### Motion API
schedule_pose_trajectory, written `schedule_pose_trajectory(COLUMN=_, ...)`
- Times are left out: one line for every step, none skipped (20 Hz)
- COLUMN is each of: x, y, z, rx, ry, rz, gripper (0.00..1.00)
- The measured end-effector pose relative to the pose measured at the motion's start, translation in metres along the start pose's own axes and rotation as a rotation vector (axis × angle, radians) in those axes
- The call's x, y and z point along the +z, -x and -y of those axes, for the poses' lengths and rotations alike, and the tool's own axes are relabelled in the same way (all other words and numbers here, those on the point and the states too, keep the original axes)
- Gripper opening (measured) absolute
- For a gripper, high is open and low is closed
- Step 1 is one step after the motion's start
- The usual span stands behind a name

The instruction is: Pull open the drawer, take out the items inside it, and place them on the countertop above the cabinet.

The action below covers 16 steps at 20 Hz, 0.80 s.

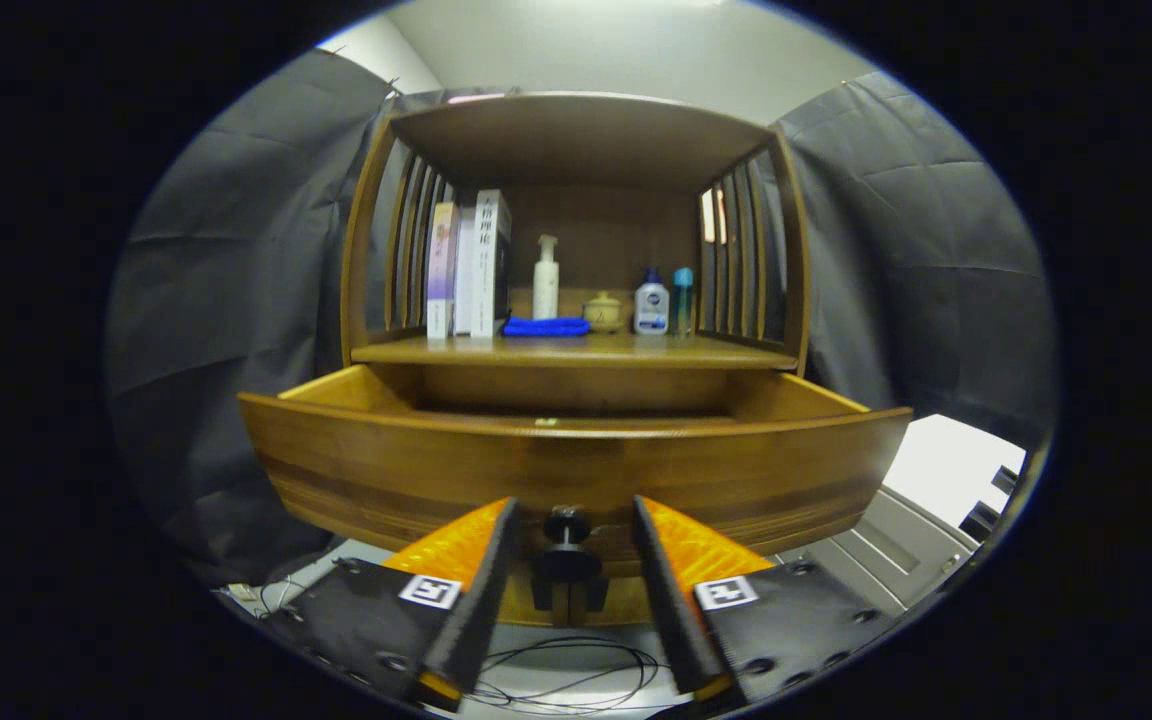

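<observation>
Beyond the gripper [569, 520], standing along the countertop [576, 351]: books [471, 265], a pump bottle [545, 279], a blue cloth [545, 326], a small jar [604, 313] and two more bottles [663, 302], with cables [566, 675] trailing below the fingers. Sitting pulled out just ahead, the drawer [576, 470], long axis running crosswise, front facing back at the fingers, inside hidden by that front. Spreading apart either side of the knob [567, 525], fingers not pressing it.
</observation>
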<state>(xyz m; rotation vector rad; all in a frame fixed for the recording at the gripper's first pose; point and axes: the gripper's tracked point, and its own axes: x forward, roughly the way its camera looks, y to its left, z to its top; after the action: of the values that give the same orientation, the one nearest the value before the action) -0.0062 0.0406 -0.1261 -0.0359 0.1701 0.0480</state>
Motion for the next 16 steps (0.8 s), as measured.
schedule_pose_trajectory(x=0.013, y=0.005, z=-0.001, rx=0.002, ry=-0.015, rz=0.031, gripper=0.83)
schedule_pose_trajectory(x=0.026, y=0.010, z=-0.001, rx=-0.002, ry=-0.021, rz=0.061, gripper=0.90)
schedule_pose_trajectory(x=0.038, y=0.013, z=0.002, rx=-0.009, ry=-0.015, rz=0.082, gripper=0.98)
schedule_pose_trajectory(x=0.050, y=0.015, z=0.003, rx=-0.016, ry=-0.001, rz=0.096, gripper=0.98)
schedule_pose_trajectory(x=0.059, y=0.014, z=0.005, rx=-0.025, ry=0.016, rz=0.102, gripper=0.98)
schedule_pose_trajectory(x=0.068, y=0.013, z=0.006, rx=-0.035, ry=0.033, rz=0.107, gripper=0.98)
schedule_pose_trajectory(x=0.074, y=0.009, z=0.009, rx=-0.050, ry=0.046, rz=0.104, gripper=0.98)
schedule_pose_trajectory(x=0.077, y=0.003, z=0.010, rx=-0.061, ry=0.056, rz=0.087, gripper=0.98)
schedule_pose_trajectory(x=0.078, y=-0.001, z=0.009, rx=-0.063, ry=0.059, rz=0.063, gripper=0.98)
schedule_pose_trajectory(x=0.081, y=-0.006, z=0.005, rx=-0.055, ry=0.060, rz=0.049, gripper=0.98)
schedule_pose_trajectory(x=0.084, y=-0.013, z=0.004, rx=-0.050, ry=0.062, rz=0.040, gripper=0.98)
schedule_pose_trajectory(x=0.086, y=-0.019, z=0.003, rx=-0.047, ry=0.062, rz=0.027, gripper=0.98)
schedule_pose_trajectory(x=0.088, y=-0.025, z=0.001, rx=-0.046, ry=0.064, rz=0.018, gripper=0.98)
schedule_pose_trajectory(x=0.088, y=-0.031, z=0.001, rx=-0.052, ry=0.064, rz=0.006, gripper=0.98)
schedule_pose_trajectory(x=0.088, y=-0.038, z=0.000, rx=-0.057, ry=0.065, rz=-0.012, gripper=0.98)
schedule_pose_trajectory(x=0.086, y=-0.046, z=-0.003, rx=-0.058, ry=0.072, rz=-0.035, gripper=0.98)
